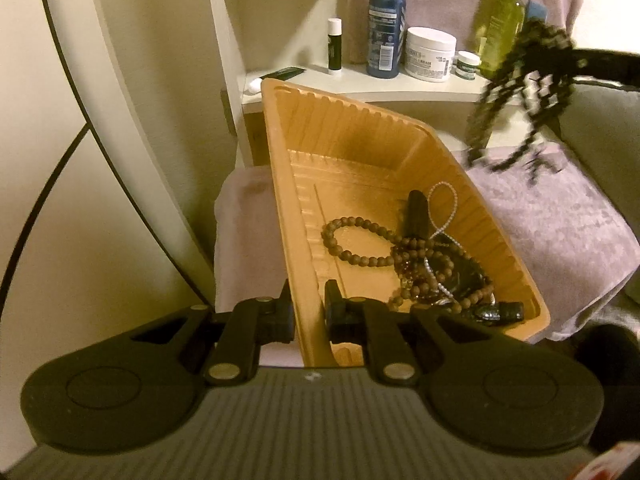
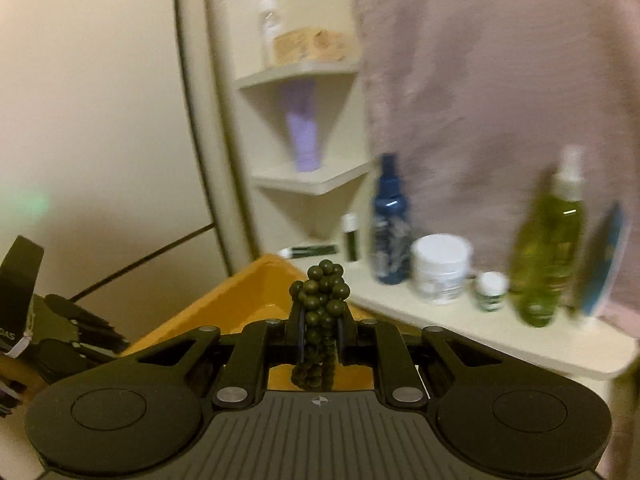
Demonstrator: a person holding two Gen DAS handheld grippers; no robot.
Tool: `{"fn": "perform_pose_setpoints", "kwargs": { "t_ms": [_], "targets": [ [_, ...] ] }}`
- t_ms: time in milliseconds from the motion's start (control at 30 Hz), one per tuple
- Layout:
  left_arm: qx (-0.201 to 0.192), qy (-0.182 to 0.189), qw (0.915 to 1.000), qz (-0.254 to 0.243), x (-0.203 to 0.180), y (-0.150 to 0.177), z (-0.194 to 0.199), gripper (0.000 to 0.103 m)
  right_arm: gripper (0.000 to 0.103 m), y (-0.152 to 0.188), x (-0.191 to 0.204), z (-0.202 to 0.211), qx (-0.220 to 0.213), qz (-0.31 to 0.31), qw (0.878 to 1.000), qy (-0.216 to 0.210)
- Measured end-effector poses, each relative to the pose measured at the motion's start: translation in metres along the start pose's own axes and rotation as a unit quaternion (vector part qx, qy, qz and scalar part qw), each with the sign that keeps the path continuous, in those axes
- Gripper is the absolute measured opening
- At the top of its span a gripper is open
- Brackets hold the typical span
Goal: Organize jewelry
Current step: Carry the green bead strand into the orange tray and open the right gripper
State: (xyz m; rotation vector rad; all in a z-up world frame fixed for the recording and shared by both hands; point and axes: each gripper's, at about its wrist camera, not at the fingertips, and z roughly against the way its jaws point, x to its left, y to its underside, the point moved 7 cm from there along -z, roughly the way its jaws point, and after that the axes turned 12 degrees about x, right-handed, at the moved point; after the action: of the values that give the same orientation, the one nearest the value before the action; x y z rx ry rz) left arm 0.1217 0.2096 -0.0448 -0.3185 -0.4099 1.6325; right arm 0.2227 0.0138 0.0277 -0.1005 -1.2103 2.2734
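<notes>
An orange plastic tray [image 1: 360, 128] is tilted over a lilac towel, with my left gripper [image 1: 309, 300] shut on its near left wall. In the tray's lower corner lie a brown bead bracelet [image 1: 352, 240], a clear bead strand [image 1: 444, 204] and dark jewelry pieces [image 1: 418, 216], tangled together. My right gripper [image 2: 320, 332] is shut on a bunched dark green bead necklace [image 2: 324, 292], whose loops hang below the fingers. In the left wrist view this necklace [image 1: 516, 96] swings blurred above the tray's right side. The tray's far corner [image 2: 240, 292] shows just beyond the right gripper.
A white shelf [image 1: 400, 86] behind the tray carries a blue spray bottle [image 1: 386, 32], a white cream jar [image 1: 430, 54], a small jar, a green bottle [image 1: 500, 32] and a lip balm [image 1: 335, 44]. The lilac towel [image 1: 560, 232] covers the surface at right. Corner shelves [image 2: 304, 76] rise above.
</notes>
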Motion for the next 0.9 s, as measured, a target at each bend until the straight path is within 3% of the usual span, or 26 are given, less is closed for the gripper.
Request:
{"fn": "perform_pose_setpoints", "kwargs": {
  "t_ms": [400,900],
  "targets": [
    [0.013,0.021,0.9997,0.001,0.011,0.006,-0.014,0.013,0.015,0.021,0.018,-0.097,0.083,-0.020,0.996,-0.016],
    [0.031,0.043,0.9984,0.020,0.029,0.013,-0.031,0.014,0.015,0.047,0.014,-0.139,0.135,-0.031,0.990,-0.009]
  ]
}}
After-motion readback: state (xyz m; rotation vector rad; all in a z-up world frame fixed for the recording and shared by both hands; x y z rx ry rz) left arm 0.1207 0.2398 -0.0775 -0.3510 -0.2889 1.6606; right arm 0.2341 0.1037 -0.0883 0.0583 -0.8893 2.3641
